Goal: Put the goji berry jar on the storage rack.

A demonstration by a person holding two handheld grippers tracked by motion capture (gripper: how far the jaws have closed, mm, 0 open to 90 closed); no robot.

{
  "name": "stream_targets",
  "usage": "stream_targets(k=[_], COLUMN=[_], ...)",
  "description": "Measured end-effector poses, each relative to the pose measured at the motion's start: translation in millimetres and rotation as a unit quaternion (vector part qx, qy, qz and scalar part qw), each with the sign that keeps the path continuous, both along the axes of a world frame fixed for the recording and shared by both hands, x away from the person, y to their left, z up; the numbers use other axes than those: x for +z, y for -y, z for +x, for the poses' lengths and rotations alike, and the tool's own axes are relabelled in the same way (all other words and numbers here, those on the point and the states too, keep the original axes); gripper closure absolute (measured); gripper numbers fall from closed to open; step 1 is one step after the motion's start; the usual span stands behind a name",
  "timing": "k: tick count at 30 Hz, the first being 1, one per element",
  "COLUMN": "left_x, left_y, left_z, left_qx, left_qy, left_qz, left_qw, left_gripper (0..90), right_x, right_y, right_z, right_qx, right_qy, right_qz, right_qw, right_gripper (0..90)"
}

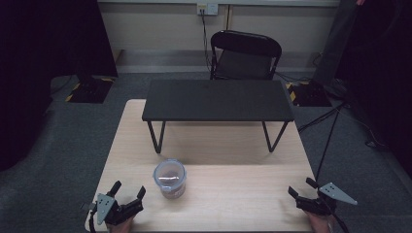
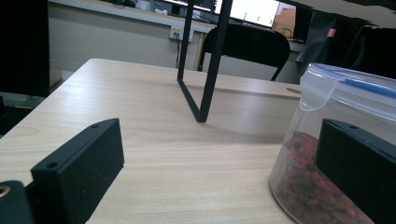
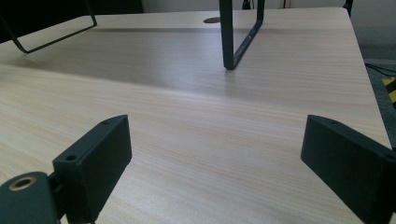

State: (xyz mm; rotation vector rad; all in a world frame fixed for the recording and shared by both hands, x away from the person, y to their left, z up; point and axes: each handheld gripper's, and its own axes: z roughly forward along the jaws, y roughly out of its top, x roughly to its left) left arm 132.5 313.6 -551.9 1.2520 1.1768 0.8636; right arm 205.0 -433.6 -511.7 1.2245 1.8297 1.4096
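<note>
A round clear plastic jar with a clear lid, partly filled with reddish-brown dried pieces, is set upright in front of the black metal-legged shelf; the left gripper, jaws spread, is held just beside the jar; the right gripper, likewise spread and empty, is held well apart from it.

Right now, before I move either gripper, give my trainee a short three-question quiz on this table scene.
1. True or false: the left gripper is shut on the jar.
2. Which gripper is nearer the jar? A) left B) right
3. Fill in: the jar's lid is ____ the jar.

Key:
1. False; its jaws stand open, and the jar sits beside it on the table.
2. A.
3. on; reddish-brown bits show through the clear wall.
</note>
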Motion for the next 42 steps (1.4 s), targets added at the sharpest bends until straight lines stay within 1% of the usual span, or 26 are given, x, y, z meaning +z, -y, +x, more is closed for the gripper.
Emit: stream_targets(k=[5,15,20,25,29,31,34,36,38,39,42], left_x=[0.5,0.7,1.6,4.2,6.1,8.7,13.3,16.0,20.5,22.8,27.7], left_y=[0.5,0.3,1.1,4.4,5.6,7.9,13.8,17.2,21.3,24.0,30.3], left_z=[0.1,0.1,0.0,-0.4,-0.7,-2.0,-4.9,-5.3,-4.5,-3.8,-2.8], left_qx=[-0.002,-0.003,-0.006,-0.014,-0.017,-0.018,-0.024,-0.028,-0.032,-0.036,-0.047], left_qy=[0.0,-0.001,-0.002,-0.003,-0.004,-0.009,-0.012,-0.015,-0.023,-0.027,-0.035], left_qz=[0.005,0.006,0.01,0.031,0.035,0.038,0.06,0.065,0.071,0.077,0.086], left_qw=[1.0,1.0,0.9999,0.9994,0.9992,0.9991,0.9978,0.9974,0.9967,0.996,0.9946], left_gripper=[0.5,0.5,0.5,0.4,0.4,0.4,0.4,0.4,0.4,0.4,0.4], right_x=[0.1,0.0,0.0,-0.1,-0.1,0.0,0.0,0.0,0.1,0.1,-0.1], right_y=[0.0,0.0,0.1,0.3,0.3,0.2,0.2,0.2,0.1,0.2,0.4], right_z=[0.1,0.0,0.0,0.0,0.0,0.0,0.0,0.0,0.1,0.1,0.1], right_qx=[0.0,0.0,0.0,0.0,0.0,0.0,0.0,0.0,0.001,0.001,0.001], right_qy=[0.0,0.0,0.0,0.0,0.0,0.0,0.0,0.0,0.0,0.0,0.0], right_qz=[-0.001,0.0,0.0,0.001,0.0,0.0,0.0,0.0,0.0,0.0,0.001], right_qw=[1.0,1.0,1.0,1.0,1.0,1.0,1.0,1.0,1.0,1.0,1.0], right_gripper=[7.8,7.7,7.7,7.7,7.7,7.7,7.7,7.7,7.7,7.7,7.7])
